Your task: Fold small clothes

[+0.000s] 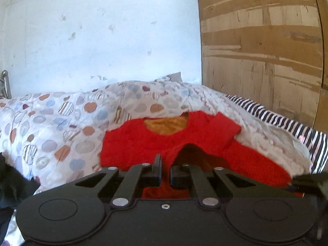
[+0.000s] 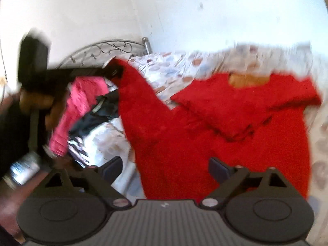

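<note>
A fuzzy red sweater [image 1: 139,143] with an orange inner neck lies on the bed. One sleeve is folded across its chest. My left gripper [image 1: 165,171] is shut on the red fabric of the other sleeve and holds it lifted; in the right wrist view this gripper [image 2: 116,71] pinches the sleeve end high at the left. My right gripper [image 2: 165,169] is open and empty, hovering over the sweater's [image 2: 225,123] lower body.
The bed has a spotted cover [image 1: 51,119] and a striped cloth [image 1: 287,121] at the right. A wooden wardrobe [image 1: 262,41] stands behind. Pink [image 2: 82,102] and dark clothes [image 2: 98,112] are piled at the left by a metal headboard [image 2: 106,49].
</note>
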Action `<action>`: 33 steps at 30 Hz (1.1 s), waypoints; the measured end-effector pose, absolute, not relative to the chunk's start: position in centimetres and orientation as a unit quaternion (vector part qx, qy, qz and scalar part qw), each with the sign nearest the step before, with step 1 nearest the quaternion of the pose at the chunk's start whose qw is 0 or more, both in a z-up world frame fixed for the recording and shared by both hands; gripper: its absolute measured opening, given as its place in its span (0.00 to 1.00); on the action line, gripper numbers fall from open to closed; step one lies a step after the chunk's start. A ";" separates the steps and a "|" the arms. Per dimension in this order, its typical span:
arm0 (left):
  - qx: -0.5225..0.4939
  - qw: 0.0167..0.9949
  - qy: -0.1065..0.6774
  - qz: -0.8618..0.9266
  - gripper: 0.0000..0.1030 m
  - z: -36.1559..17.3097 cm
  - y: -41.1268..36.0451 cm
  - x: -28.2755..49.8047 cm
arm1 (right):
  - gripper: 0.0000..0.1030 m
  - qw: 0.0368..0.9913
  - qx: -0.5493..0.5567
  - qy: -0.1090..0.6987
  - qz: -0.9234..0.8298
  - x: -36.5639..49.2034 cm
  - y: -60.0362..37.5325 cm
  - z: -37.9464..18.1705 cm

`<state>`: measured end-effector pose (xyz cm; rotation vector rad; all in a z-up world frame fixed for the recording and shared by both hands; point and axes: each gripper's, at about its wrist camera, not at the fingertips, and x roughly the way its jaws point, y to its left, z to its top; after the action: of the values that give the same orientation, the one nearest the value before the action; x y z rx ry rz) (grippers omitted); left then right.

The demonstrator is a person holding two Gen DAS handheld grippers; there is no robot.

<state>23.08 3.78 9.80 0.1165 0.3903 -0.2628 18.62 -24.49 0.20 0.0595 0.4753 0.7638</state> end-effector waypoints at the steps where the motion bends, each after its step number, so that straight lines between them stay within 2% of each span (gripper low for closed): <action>1: 0.054 0.971 0.194 -0.132 0.06 10.2 3.4 23.5 | 0.95 0.908 0.006 0.218 0.358 17.7 -24.1 0.2; 5: 0.050 0.971 0.189 -0.139 0.06 11.1 2.2 24.4 | 1.00 0.924 -0.085 0.186 0.324 14.6 -22.0 -0.9; 12: 0.030 0.974 0.173 -0.143 0.06 12.6 1.6 24.8 | 0.97 0.948 -0.219 0.146 0.182 13.4 -18.2 -4.5; 14: 0.027 0.976 0.166 -0.141 0.06 13.1 1.7 24.5 | 0.94 0.951 -0.245 0.131 0.139 13.2 -18.3 -5.4; 18: 0.019 0.978 0.156 -0.135 0.06 13.8 2.6 23.9 | 0.99 0.952 -0.285 0.094 0.068 11.9 -19.7 -6.1; 24: -0.001 0.982 0.143 -0.124 0.06 14.5 4.4 22.9 | 0.97 0.935 -0.345 0.069 0.035 9.6 -21.3 -6.6; 27: -0.002 0.982 0.143 -0.119 0.06 14.6 4.9 22.4 | 0.82 0.928 -0.363 0.063 0.049 8.9 -21.7 -6.7; 29: -0.001 0.983 0.144 -0.116 0.06 14.5 5.1 22.0 | 0.56 0.928 -0.361 0.064 0.061 8.7 -21.9 -6.2; 31: -0.002 0.983 0.143 -0.113 0.06 14.5 5.4 21.6 | 0.41 0.928 -0.361 0.059 0.067 8.2 -22.3 -5.6; 33: -0.002 0.984 0.143 -0.109 0.06 14.5 5.7 21.1 | 0.32 0.932 -0.352 0.051 0.073 7.8 -22.8 -4.5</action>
<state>21.14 5.75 14.47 -0.0043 0.2866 -0.2198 7.84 -22.83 -4.50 -0.7210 0.1039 0.1490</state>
